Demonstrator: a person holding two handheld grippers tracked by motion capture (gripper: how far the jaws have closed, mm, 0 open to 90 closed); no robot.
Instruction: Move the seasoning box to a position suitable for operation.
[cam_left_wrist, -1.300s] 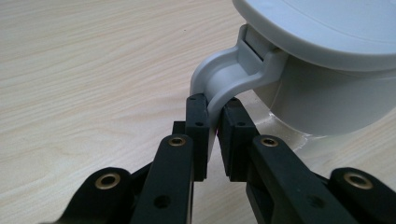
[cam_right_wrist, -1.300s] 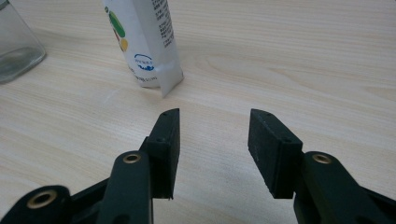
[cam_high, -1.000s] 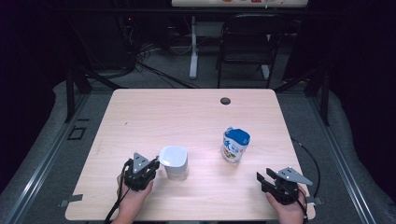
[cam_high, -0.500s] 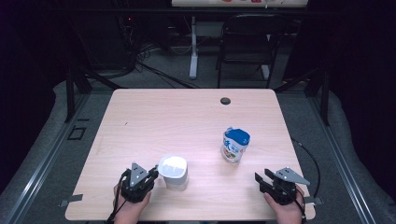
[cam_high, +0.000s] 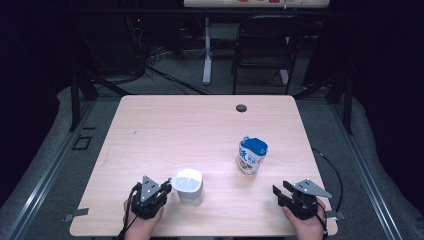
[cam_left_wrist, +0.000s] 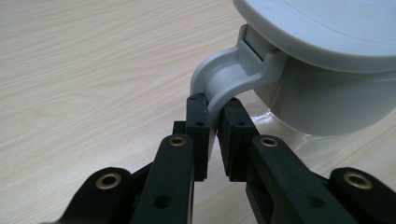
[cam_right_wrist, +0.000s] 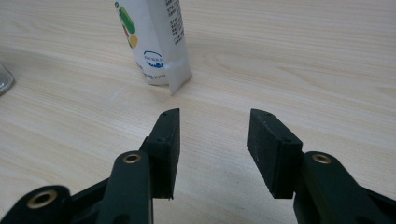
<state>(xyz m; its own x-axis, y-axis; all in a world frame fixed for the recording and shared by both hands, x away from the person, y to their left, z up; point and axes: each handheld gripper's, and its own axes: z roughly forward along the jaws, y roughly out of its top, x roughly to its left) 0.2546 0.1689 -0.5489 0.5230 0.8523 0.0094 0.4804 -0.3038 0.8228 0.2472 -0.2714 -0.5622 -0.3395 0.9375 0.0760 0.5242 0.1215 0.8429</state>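
White lidded cup (cam_high: 188, 185) stands upright near the table's (cam_high: 165, 135) front edge, left of centre, lid (cam_left_wrist: 327, 28) on; its handle (cam_left_wrist: 222, 84) points toward my left hand-held gripper (cam_high: 165, 189), whose jaws pinch it. A blue-topped carton (cam_high: 251, 155) stands upright, well right of the cup. My right hand-held gripper (cam_high: 280, 191), near the front right corner, is spread wide, holding nothing.

My table (cam_high: 165, 130) is pale wood-grain laminate, smooth and matt. The jug (cam_left_wrist: 327, 70) I grip looks like grey-white plastic, matt, with a glossy clear base. The carton (cam_right_wrist: 154, 42) is printed, slightly shiny paper. My jaws are matt black plastic with brass-coloured rivets.
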